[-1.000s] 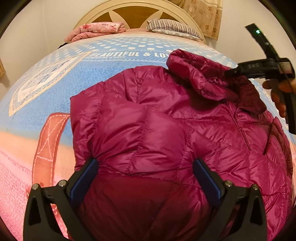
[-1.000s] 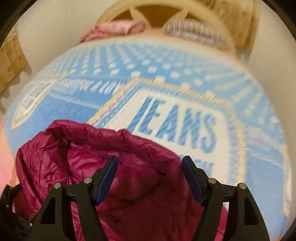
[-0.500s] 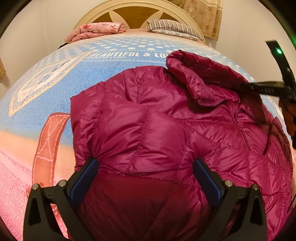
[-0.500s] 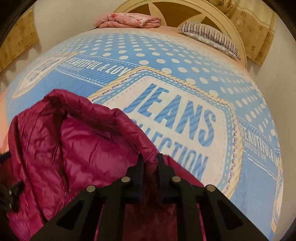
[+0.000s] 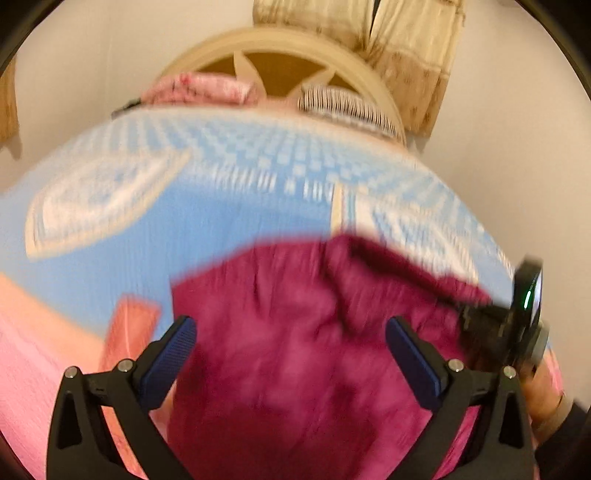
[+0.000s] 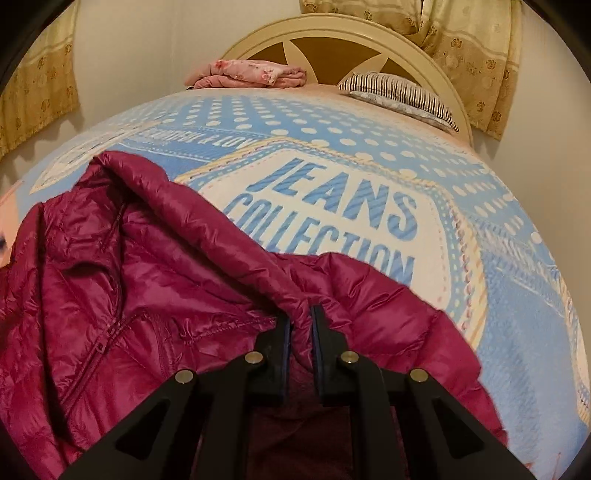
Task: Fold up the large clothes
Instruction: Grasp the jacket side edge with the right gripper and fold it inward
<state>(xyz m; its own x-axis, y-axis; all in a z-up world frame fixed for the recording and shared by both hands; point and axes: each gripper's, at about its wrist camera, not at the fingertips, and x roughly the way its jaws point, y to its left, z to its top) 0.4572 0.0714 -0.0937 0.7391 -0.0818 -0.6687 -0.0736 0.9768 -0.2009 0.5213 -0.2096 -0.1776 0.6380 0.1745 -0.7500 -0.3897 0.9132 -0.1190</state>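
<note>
A magenta puffer jacket [image 6: 122,280] lies spread on the bed's blue printed cover [image 6: 509,280]. In the right wrist view my right gripper [image 6: 301,317] is shut on the edge of the jacket's hood, a fold of fabric pinched between its black fingers. In the blurred left wrist view the jacket [image 5: 295,350] fills the lower middle. My left gripper [image 5: 289,325] hangs above it, blue pads wide apart with nothing between them. The right gripper [image 5: 491,321] shows at the right edge there, at the hood, with a hand behind it.
At the head of the bed sit a folded pink cloth [image 6: 251,74] and a striped pillow [image 6: 399,94] against a cream headboard [image 6: 332,31]. Yellow curtains [image 6: 480,51] hang behind. A pink and orange part of the cover [image 5: 44,362] lies left of the jacket.
The right gripper has closed on the hood's edge and drawn it nearer and lower. The left gripper has lifted away from the jacket, still open, and its view is now blurred.
</note>
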